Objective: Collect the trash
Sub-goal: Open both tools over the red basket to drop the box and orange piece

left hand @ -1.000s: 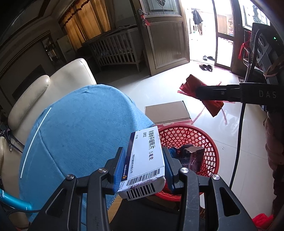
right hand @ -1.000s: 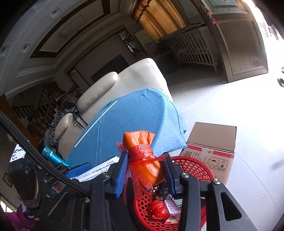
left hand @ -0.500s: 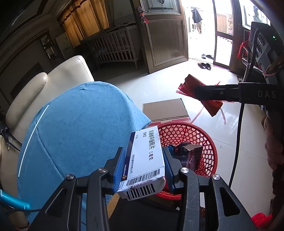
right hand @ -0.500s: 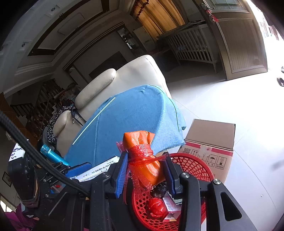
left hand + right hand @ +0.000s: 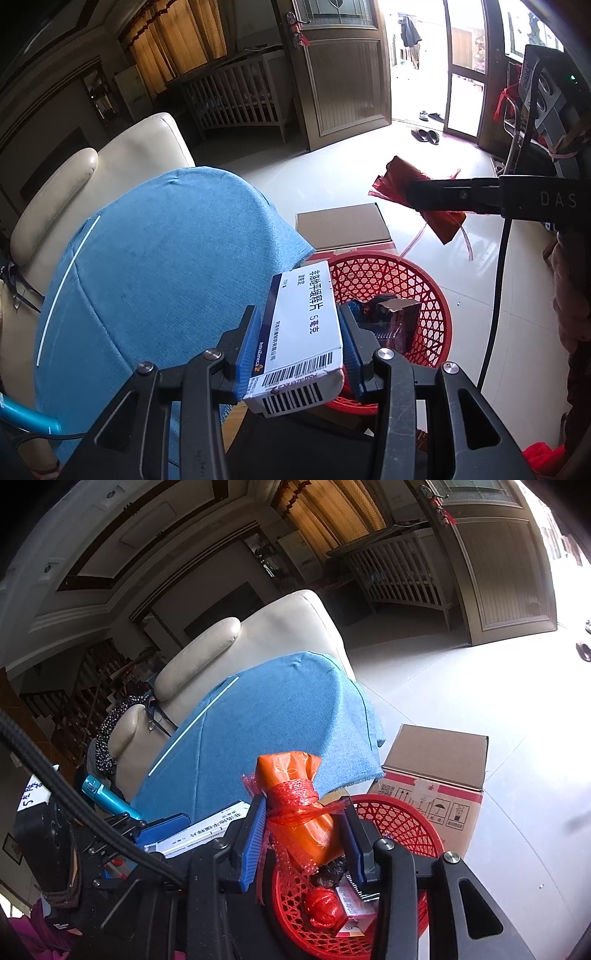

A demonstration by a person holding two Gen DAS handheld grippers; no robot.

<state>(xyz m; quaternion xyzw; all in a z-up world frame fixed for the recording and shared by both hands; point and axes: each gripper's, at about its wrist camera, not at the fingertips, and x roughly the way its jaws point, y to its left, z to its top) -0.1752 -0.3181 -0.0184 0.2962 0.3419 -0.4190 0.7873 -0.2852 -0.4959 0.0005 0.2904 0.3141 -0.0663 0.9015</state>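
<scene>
While both of your hands are full, the thing that matters most is where the red basket (image 5: 388,317) sits under each one. It stands on the floor, down past the edge of the blue cloth (image 5: 166,266), with a brown cardboard box (image 5: 343,225) just behind it.

Your left gripper (image 5: 299,354) pinches a white medicine box (image 5: 303,325) on its two long sides. The box points its long way straight out from you, toward the basket. Its far end reaches over the near rim, but most of the box hangs over the cloth edge, not over the hole. So the basket lies ahead of this hand and a bit to the right.

Your right gripper (image 5: 303,834) squeezes an orange packet (image 5: 299,805) tied up in red netting. The packet stands nearly upright and leans a little, with its top above the pads. In the right view, the basket (image 5: 399,819) opens right below and behind this packet, and you can see other trash already lying inside it.

I think your right hand is the better placed one. Its packet looks ready to fall in if you let go. Your left hand probably needs to go forward and to the right first, or the box may hit the rim and tip out onto the floor.
</scene>
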